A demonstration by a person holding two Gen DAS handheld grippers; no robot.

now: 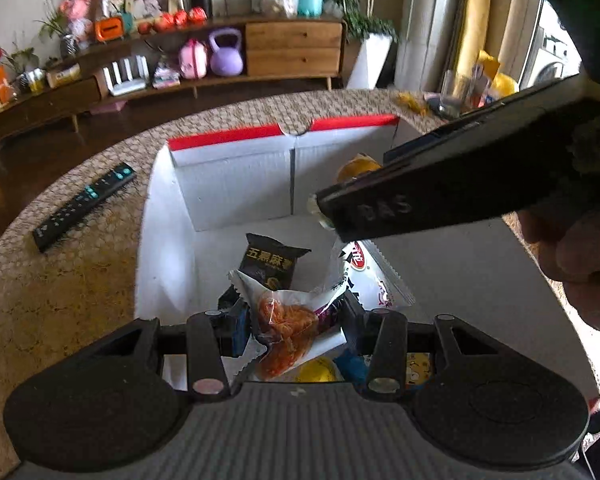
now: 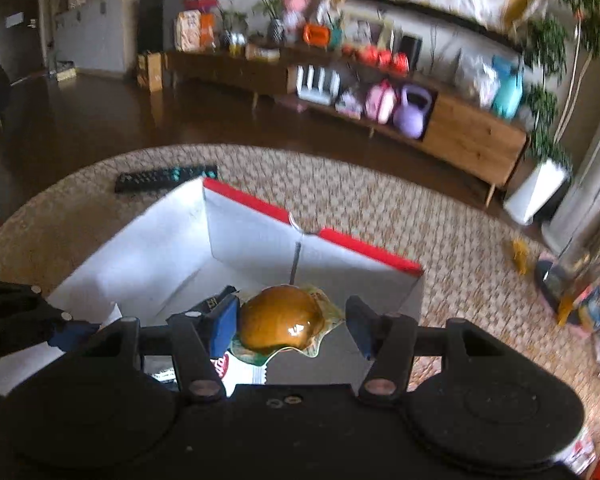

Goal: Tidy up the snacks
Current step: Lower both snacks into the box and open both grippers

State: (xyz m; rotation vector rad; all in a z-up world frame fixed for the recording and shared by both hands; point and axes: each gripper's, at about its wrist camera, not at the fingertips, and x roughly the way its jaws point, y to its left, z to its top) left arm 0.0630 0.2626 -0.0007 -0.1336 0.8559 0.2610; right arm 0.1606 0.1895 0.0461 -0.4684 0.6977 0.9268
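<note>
We hold a clear pouch point(image 1: 290, 326) of orange strips in the left gripper point(image 1: 296, 326), jaws closed on its soft, crinkly middle; light, best pinched at a seam. The right gripper point(image 2: 290, 322) carries a glossy brown sealed snack point(image 2: 282, 322), jaws half open, one pad touching; it looks slippery. Both hang over the white box point(image 1: 236, 184), walls close, worktop point(image 1: 60, 300) open beyond.
</note>
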